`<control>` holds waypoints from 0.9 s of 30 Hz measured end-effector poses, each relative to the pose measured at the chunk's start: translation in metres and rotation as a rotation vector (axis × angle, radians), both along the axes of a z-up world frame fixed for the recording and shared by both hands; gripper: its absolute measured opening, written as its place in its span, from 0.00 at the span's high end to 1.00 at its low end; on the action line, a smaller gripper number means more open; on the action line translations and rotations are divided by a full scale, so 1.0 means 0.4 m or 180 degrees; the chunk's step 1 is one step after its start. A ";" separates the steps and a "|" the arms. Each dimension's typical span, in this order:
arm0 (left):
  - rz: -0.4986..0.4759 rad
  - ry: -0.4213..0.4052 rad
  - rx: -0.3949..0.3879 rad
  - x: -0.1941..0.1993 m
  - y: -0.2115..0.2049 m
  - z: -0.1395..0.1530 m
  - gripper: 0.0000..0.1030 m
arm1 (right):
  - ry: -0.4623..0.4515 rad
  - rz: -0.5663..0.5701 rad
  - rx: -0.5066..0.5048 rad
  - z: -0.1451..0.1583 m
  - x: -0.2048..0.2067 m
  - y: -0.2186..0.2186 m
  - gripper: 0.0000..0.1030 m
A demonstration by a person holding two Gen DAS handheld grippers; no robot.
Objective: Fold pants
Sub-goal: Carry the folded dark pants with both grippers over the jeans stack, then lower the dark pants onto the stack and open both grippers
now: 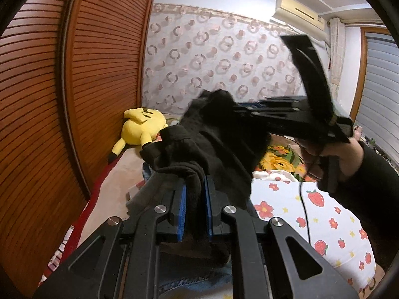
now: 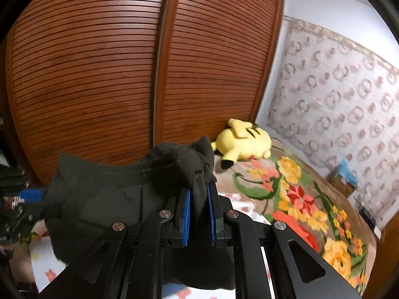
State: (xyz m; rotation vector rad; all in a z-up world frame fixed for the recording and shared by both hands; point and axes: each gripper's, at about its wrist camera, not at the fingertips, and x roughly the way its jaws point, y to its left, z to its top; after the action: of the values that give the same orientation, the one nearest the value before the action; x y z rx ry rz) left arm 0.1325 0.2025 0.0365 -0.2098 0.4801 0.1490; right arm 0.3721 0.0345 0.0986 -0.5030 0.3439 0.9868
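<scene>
Both the left gripper (image 1: pixel 195 186) and right gripper (image 2: pixel 199 194) are clamped on the soft, limp black pants (image 1: pixel 207 134), best held at bunched edges above the bed (image 1: pixel 324 214).

Black gripper (image 1: pixel 195 214), blue pads, dark sleeve (image 1: pixel 369 174)
</scene>
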 end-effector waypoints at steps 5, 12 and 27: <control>0.0106 0.0122 -0.0031 -0.008 0.014 -0.024 0.86 | 0.0097 0.0124 -0.0084 -0.034 0.042 0.061 0.88; 0.0257 0.0277 -0.0095 -0.007 0.035 -0.048 0.79 | 0.0304 -0.0026 0.0031 -0.046 0.099 0.039 0.75; 0.0078 0.0299 0.0109 0.071 0.027 -0.030 0.23 | 0.0457 0.0069 0.0250 -0.043 0.027 -0.075 0.71</control>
State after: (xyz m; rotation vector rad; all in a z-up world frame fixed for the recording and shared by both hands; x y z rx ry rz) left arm 0.1607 0.2131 0.0246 -0.1757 0.5680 0.1916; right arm 0.3828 0.0043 0.0814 -0.3662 0.4272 1.0561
